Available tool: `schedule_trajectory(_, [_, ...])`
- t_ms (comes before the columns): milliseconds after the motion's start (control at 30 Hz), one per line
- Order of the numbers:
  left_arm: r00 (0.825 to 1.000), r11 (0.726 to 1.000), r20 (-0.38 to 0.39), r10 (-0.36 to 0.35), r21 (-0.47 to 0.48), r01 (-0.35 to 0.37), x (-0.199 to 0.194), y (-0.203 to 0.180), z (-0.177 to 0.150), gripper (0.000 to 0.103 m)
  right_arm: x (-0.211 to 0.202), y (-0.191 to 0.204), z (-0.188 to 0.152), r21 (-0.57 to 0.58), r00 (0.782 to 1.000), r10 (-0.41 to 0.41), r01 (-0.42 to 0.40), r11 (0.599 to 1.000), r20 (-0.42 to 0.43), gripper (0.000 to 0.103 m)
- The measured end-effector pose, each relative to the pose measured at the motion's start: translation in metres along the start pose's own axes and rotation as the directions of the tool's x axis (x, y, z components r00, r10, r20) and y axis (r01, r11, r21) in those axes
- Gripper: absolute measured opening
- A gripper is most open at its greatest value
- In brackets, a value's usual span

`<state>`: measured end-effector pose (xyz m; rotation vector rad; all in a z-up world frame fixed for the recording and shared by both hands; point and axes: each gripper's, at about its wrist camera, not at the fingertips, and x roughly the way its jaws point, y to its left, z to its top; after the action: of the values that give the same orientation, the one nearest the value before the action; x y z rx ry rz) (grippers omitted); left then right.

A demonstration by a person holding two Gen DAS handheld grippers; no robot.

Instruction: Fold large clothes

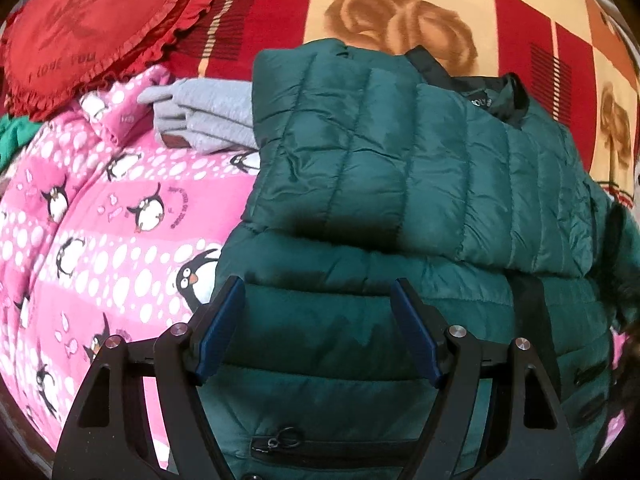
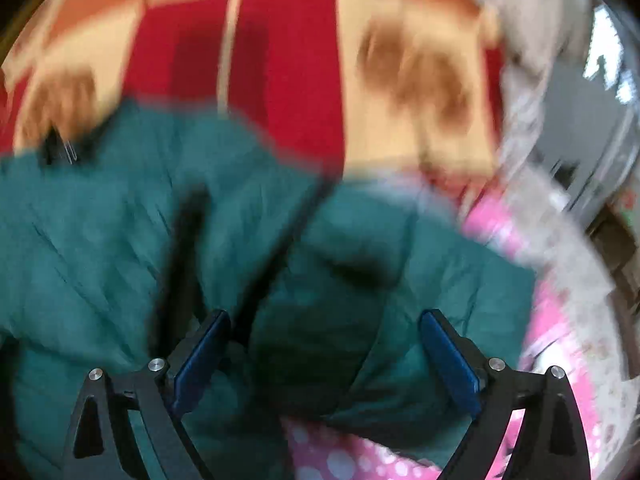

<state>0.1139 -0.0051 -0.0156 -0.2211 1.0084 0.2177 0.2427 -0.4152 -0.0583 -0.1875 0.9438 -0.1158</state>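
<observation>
Green quilted jacket (image 1: 400,184) lies on a pink penguin blanket (image 1: 100,220), one part folded across the rest, black collar toward the far side; the left gripper (image 1: 318,320) hangs over its near half, jaws apart, nothing between them; the right gripper (image 2: 324,356) sits over jacket fabric (image 2: 120,240) in a blurred view, jaws also wide apart, contact unclear; a grey garment (image 1: 208,116) lies just beside the jacket; a red heart cushion (image 1: 92,28) rests on a red and cream bedspread (image 1: 400,8)
</observation>
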Motion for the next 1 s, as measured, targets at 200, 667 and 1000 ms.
schedule_trajectory(200, [1.0, 1.0, 0.002, 0.015, 0.003, -0.015, 0.002, 0.0, 0.001, 0.076, -0.005, -0.037, 0.002, 0.238, 0.977, 0.205, -0.213, 0.948, 0.058, 0.033])
schedule_trajectory(667, [0.999, 0.999, -0.01, 0.049, 0.0, -0.049, 0.01, 0.002, -0.001, 0.076, -0.08, 0.078, 0.014, 0.086, 0.691, 0.659, -0.707, 0.702, 0.297, 0.024])
schedule_trajectory(1000, [0.999, 0.999, -0.005, 0.033, 0.004, -0.033, 0.011, -0.003, -0.001, 0.075, -0.088, 0.15, 0.0, -0.066, 0.522, 0.828, -0.836, 0.544, 0.204, 0.077])
